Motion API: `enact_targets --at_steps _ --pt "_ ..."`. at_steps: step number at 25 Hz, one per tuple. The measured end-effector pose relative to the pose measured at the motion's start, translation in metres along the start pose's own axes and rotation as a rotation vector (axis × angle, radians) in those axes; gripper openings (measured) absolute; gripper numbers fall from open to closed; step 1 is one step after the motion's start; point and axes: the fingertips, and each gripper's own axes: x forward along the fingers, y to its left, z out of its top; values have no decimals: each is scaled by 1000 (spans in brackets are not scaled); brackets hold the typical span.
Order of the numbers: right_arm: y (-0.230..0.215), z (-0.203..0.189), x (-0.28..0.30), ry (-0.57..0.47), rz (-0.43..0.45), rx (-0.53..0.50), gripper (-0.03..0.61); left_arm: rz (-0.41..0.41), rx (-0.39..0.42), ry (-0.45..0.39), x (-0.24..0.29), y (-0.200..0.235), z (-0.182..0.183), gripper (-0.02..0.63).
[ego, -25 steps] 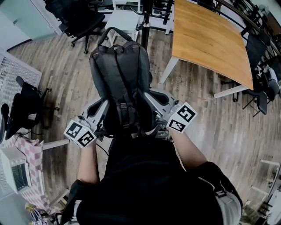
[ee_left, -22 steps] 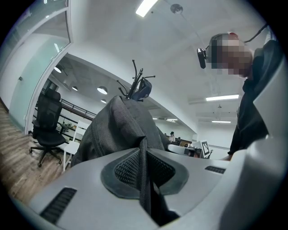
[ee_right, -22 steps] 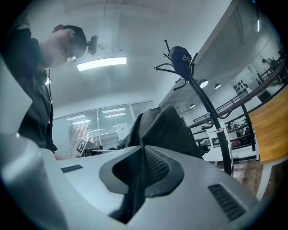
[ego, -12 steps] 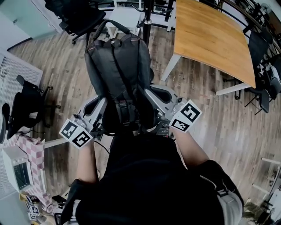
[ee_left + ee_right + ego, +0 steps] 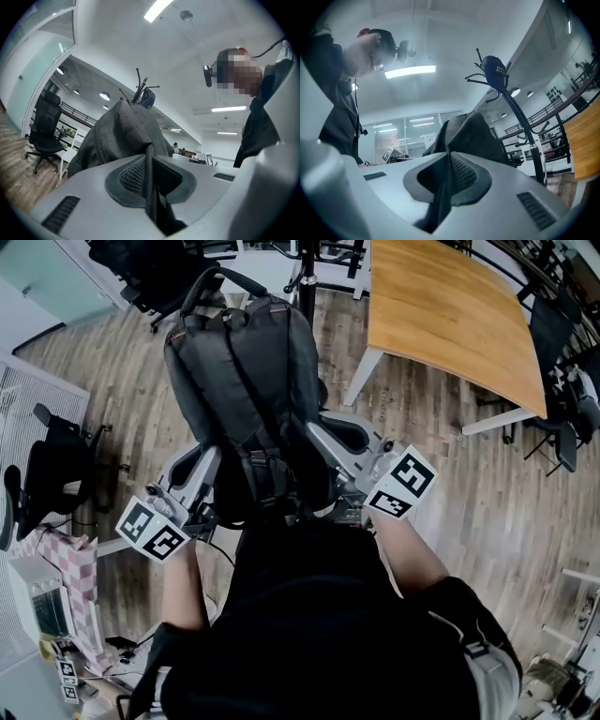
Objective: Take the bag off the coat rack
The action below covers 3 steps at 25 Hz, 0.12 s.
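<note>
Head view: the black bag [image 5: 246, 381] is held upright in front of the person, above the wood floor [image 5: 141, 399] and left of the table [image 5: 450, 315]; the left gripper [image 5: 208, 479] and right gripper [image 5: 328, 454] grip its lower sides.

Left gripper view: the left gripper [image 5: 150, 161] has its jaws clamped on a black strap [image 5: 149, 187] of the bag [image 5: 117, 136]; the coat rack [image 5: 139, 88] shows its hooks just behind the bag's top.

Right gripper view: the right gripper [image 5: 447, 168] is pressed together on dark bag fabric; the bag [image 5: 468, 136] stands apart from the coat rack [image 5: 520, 122], which carries a dark cap [image 5: 494, 70].
</note>
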Motion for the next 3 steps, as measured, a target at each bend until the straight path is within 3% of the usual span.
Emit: enact_targets --at_steps 3 --pt "1 6 1 -7 5 -2 43 3 0 -9 1 -2 5 52"
